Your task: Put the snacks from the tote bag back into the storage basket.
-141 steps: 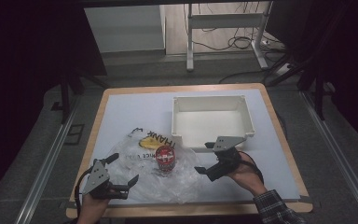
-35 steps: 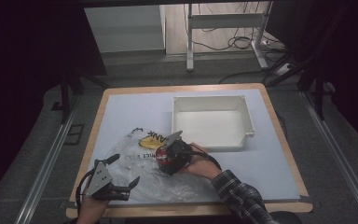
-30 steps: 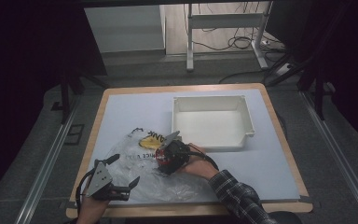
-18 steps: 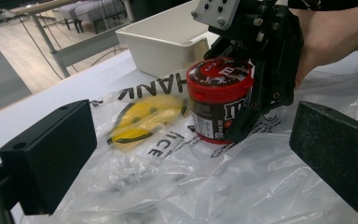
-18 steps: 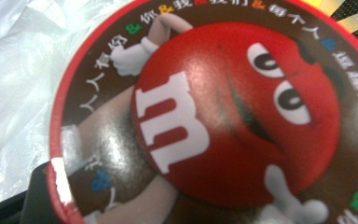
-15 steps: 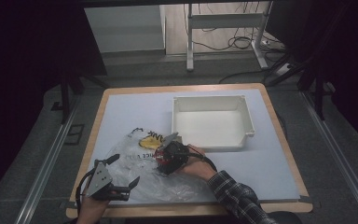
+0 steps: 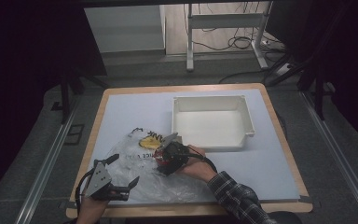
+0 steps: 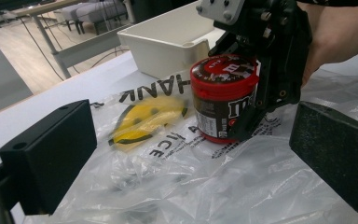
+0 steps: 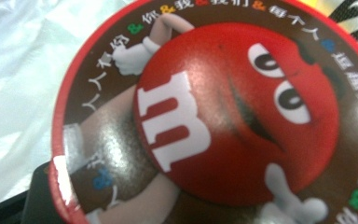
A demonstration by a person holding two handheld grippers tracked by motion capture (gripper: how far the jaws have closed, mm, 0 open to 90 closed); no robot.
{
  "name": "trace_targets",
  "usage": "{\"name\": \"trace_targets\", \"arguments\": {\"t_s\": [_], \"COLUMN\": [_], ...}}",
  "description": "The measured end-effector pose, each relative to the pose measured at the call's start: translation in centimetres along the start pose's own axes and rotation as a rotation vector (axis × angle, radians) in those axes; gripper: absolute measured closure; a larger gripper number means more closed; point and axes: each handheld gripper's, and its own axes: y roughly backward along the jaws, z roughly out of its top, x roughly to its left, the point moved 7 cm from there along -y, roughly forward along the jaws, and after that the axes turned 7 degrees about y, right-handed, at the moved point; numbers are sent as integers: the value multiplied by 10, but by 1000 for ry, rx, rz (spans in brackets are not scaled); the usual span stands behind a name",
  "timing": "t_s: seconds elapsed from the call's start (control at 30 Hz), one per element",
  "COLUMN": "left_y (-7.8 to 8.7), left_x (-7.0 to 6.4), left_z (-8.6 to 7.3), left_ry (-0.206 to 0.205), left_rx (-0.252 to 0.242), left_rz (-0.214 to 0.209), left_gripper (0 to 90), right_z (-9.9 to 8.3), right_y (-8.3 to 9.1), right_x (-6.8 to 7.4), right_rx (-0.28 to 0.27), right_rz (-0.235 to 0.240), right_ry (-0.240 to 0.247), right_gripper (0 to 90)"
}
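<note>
The right gripper's [image 7: 167, 157] fingers [image 8: 261, 100] stand down on either side of the can [image 8: 223, 97], one showing black against its far side in the left gripper view; whether they press its wall or merely flank it cannot be told. The left gripper's [image 7: 121, 183] fingers [image 8: 46, 154] are spread wide with nothing between them, hovering low over the near edge of the bag [image 7: 135, 168].

The can is a short round tub with a red lid and brown wall, upright on the clear plastic bag. In the right gripper view its lid [image 9: 214, 112] sits very close under the camera, showing a red cartoon face and a white letter m, ringed by small print. The bag lies crumpled and flat on the table [image 7: 121, 112], at the near left part, with black lettering and a yellow patch [image 7: 150, 142] just beyond the can.

In the high view the right gripper comes over the can from the right, the hand [image 7: 196, 164] behind it and a plaid sleeve [image 7: 235, 198] running to the bottom edge. The left gripper rests near the table's front left corner, well apart from the can, its jaws pointing right.

A white tray [image 7: 212, 100] stands behind and right of the can, near it but not touching, on the pale table top.
</note>
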Motion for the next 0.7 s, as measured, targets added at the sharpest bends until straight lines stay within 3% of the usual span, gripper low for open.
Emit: {"name": "trace_targets", "arguments": {"t_s": [0.3, 0.7], "left_y": [0, 0], "left_x": [0, 0], "left_z": [0, 0], "left_ry": [-1, -8], "left_rx": [-2, 3], "left_rz": [0, -1], "left_gripper": [6, 6], "right_z": [9, 10], "right_y": [14, 33], "right_x": [4, 6], "right_rx": [-23, -34], "right_rz": [-11, -14], "right_ry": [20, 12], "right_gripper": [256, 257]}}
